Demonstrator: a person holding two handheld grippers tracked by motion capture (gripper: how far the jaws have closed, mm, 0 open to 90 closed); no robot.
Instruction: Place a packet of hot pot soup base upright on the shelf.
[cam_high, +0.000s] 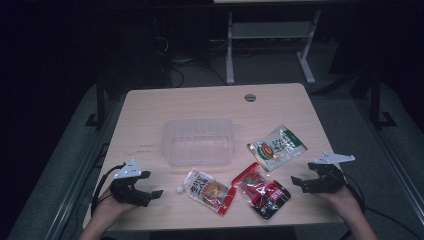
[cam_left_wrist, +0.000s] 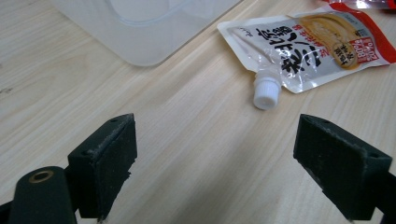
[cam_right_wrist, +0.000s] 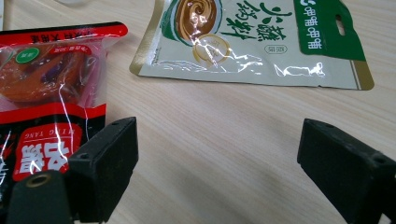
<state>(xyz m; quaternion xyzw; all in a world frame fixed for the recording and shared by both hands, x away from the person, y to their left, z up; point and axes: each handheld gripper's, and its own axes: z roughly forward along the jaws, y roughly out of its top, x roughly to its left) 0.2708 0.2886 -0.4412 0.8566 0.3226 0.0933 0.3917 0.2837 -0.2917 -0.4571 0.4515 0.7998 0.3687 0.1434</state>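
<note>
1. The left tool (cam_high: 150, 192) and right tool (cam_high: 299, 183) rest at the near edge of the bench (cam_high: 150, 107), both released, jaws wide with nothing between them.
2. Just ahead lie the spouted pouch (cam_high: 209, 190) and the red-and-black packet (cam_high: 261, 190), their corners close together; grabbing one may drag the other.
3. Farther on lies the green-and-white sachet (cam_high: 276, 147); being flat and glossy, it could slip.
4. The clear plastic tub (cam_high: 198, 141) is light and may skid if bumped.

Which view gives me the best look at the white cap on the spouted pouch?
The left gripper view: the cap sits close and sharp, just ahead of the open left claw, with the pouch lying flat behind it. The high view shows the cap as a tiny white dot at the pouch's left end.
</note>
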